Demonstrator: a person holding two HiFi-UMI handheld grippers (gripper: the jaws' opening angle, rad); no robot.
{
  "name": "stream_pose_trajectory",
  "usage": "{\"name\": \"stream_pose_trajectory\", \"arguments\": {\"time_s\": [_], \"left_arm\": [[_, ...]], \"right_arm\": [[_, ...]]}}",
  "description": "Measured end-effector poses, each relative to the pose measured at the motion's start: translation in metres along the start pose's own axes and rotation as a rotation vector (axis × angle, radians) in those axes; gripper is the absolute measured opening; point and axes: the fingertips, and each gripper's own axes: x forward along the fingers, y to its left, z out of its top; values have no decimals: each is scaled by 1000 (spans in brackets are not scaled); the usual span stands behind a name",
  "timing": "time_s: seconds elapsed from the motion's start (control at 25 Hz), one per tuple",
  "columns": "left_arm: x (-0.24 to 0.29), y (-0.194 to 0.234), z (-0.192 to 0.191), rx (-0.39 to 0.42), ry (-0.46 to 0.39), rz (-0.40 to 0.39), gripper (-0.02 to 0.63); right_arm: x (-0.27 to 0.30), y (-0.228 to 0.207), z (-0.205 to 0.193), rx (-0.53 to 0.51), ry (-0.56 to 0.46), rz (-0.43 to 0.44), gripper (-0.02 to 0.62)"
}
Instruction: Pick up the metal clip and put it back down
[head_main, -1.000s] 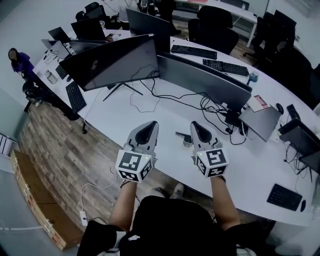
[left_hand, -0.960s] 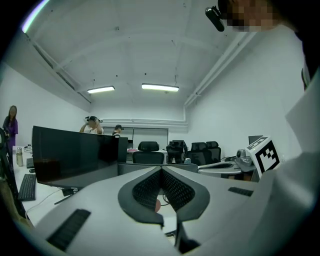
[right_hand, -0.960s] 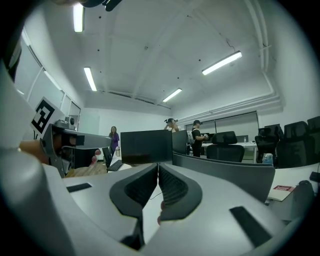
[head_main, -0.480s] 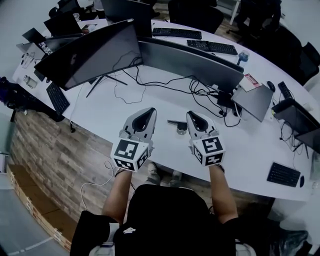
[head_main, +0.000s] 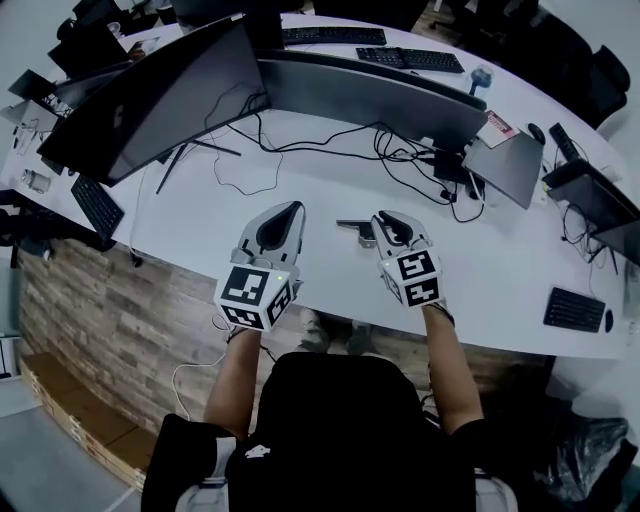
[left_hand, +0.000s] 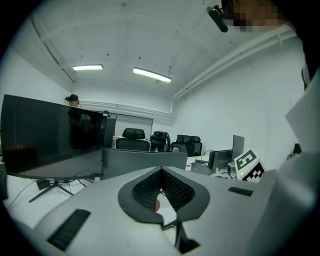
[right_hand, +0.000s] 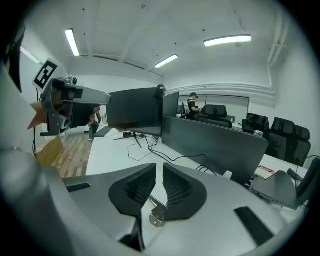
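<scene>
In the head view, 2 grippers are held out over the white table (head_main: 200, 215). The left gripper (head_main: 292, 208) has nothing near its tip. The right gripper (head_main: 384, 217) points at the metal clip (head_main: 356, 229). The clip lies flat on the table just beside that tip, on the side toward the left gripper. Black cables (head_main: 400, 160) and 2 big screens (head_main: 150, 100) are farther back, well apart from the clip. In the left gripper view, the jaws are pressed together and hold nothing. In the right gripper view, the jaws are closed up too, with only a thin slit between them and nothing pinched. The clip shows low down through the gap, on the table below. I think picking up the clip is the next job. To do it well, the right jaws must spread first. Then they go down with 1 jaw on each side of the clip, squeeze gently, and lift straight up. The left gripper should keep out of the way.
</scene>
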Motion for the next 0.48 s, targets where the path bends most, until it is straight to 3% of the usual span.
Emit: {"name": "stream_pose_trajectory", "arguments": {"time_s": [0.16, 0.48], "left_arm": [[5, 13, -11, -19, 17, -13, 12], [30, 25, -28, -44, 61, -55, 12]], "right_arm": [[19, 0, -30, -18, 104, 2, 37], [51, -1, -89, -146, 310, 28, 150]]}}
